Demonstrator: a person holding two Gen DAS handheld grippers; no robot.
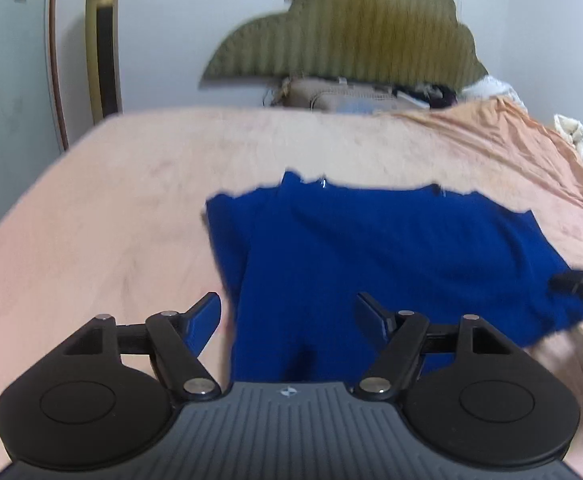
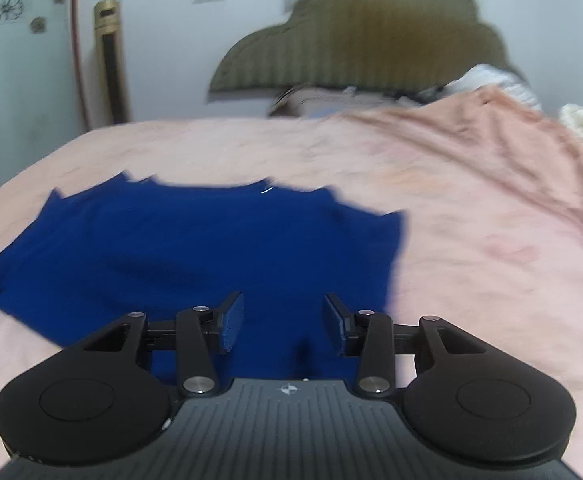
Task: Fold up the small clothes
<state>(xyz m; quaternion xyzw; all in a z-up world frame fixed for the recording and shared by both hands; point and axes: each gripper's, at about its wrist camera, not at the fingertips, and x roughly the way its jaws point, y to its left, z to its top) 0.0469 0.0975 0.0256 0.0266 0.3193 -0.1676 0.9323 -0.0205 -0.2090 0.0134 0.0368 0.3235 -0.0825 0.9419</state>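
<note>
shirt (image 1: pixel 391 264): blue, lying on the bed (image 1: pixel 111 200), partly folded, one side turned in
left claw (image 1: pixel 289 320): apart, empty, over shirt's near edge
right claw (image 2: pixel 283 326): apart, empty, same edge
left: more folds, by my guess

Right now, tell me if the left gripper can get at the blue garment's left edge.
Probably yes. The left gripper stands open just above the blue garment, whose left edge lies on the pink bedsheet beside its left finger. Nothing covers that edge.
</note>
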